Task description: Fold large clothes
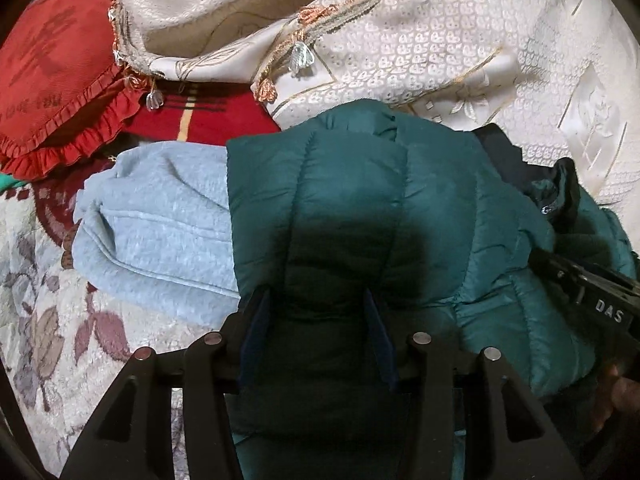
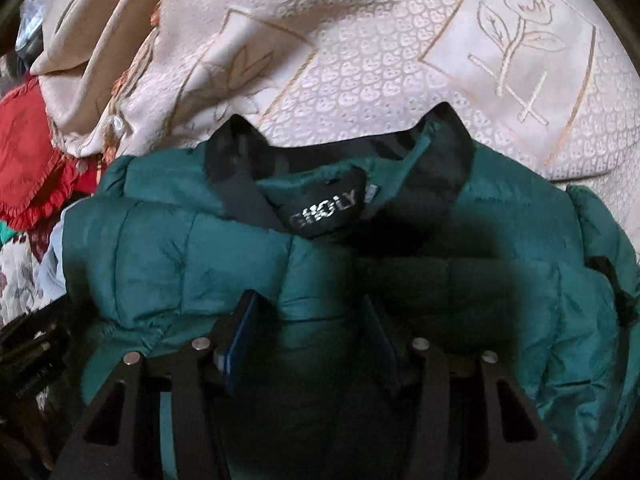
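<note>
A teal quilted puffer jacket (image 1: 360, 184) lies bunched on a cream embossed bedspread (image 1: 460, 48). My left gripper (image 1: 316, 300) is open, its blue-padded fingers straddling a quilted panel of the jacket. In the right wrist view the jacket (image 2: 200, 256) shows its dark collar and a black neck label (image 2: 324, 216). My right gripper (image 2: 312, 304) is open, fingers set around a fold of the jacket below the collar. The right gripper's body (image 1: 588, 288) shows at the left view's right edge.
A light blue fleece garment (image 1: 160, 224) lies left of the jacket. A red frilled cushion (image 1: 60, 88) and a red striped cloth (image 1: 208, 116) lie behind it. A floral cover (image 1: 48, 320) is at lower left. The cream bedspread (image 2: 380, 72) fills the back.
</note>
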{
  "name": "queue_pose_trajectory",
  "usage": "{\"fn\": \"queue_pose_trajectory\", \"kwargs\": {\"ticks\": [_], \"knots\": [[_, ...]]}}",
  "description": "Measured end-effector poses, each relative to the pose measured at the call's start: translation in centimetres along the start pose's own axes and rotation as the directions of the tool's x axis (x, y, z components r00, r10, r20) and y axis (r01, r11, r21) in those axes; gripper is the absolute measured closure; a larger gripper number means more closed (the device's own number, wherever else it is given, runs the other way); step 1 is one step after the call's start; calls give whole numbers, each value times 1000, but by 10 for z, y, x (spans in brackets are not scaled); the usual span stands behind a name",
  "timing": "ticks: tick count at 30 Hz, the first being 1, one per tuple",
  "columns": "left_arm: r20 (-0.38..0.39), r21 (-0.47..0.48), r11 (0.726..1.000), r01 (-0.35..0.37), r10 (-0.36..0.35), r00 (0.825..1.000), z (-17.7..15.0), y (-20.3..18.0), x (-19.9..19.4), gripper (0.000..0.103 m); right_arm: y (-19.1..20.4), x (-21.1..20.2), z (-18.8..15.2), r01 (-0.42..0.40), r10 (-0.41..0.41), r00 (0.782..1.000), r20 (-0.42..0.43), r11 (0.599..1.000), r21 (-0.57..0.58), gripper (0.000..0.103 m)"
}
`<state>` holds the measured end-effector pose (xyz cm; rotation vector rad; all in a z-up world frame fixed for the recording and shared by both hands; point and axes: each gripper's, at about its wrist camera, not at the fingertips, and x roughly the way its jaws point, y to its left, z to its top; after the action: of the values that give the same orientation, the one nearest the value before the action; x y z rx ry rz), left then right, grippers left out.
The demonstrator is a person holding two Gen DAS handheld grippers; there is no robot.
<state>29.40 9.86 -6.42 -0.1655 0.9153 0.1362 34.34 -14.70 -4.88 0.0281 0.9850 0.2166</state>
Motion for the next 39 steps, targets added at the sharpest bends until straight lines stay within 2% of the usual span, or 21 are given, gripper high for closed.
{"fn": "queue_pose_trajectory", "kwargs": {"ticks": [3,7,10,12,13,16,17,19,26,29,33,36,39], "knots": [[2,-6,1000,-3,3,1000,0,0,1,71,5,-8,-2,21,-21,1000,10,999,-25,49],[5,-16,1000,8,-8,1000,-1,5,3,71,1,-37,-15,-12,12,1000,16,1000,-17,47],[8,-17,1000,7,-7,1000,-2,6,3,71,-2,-57,-30,-25,26,1000,18,998,-51,46],[14,-15,1000,5,-4,1000,-3,6,2,71,-3,-68,-41,-31,32,999,11,996,-82,42],[16,-15,1000,3,-3,1000,-4,6,2,71,-4,-69,-48,-28,28,1000,5,995,-94,41],[22,-10,1000,-3,4,1000,-6,4,0,70,-13,-60,-60,57,-60,998,-20,990,-132,40],[23,-6,1000,-8,8,1000,-7,3,0,69,-19,-54,-64,80,-84,996,-32,989,-126,40],[26,-2,1000,-14,14,1000,-8,2,0,69,-29,-46,-65,63,-66,997,-42,995,-72,40],[36,-3,1000,-25,25,999,-10,1,0,68,-49,-75,-77,42,-41,999,-29,999,13,39],[52,-15,1000,-26,27,998,-10,2,-11,69,-69,-96,-81,30,-32,999,15,996,85,39],[125,-38,999,31,-26,992,-11,-2,-38,69,-90,-116,-73,56,-65,995,72,991,121,37],[168,7,999,51,-52,984,-11,-18,-52,68,-91,-111,-62,82,-93,992,86,989,123,36],[137,58,995,85,-92,986,-11,-36,-50,68,-93,-91,-45,135,-148,985,82,980,148,36]]}}
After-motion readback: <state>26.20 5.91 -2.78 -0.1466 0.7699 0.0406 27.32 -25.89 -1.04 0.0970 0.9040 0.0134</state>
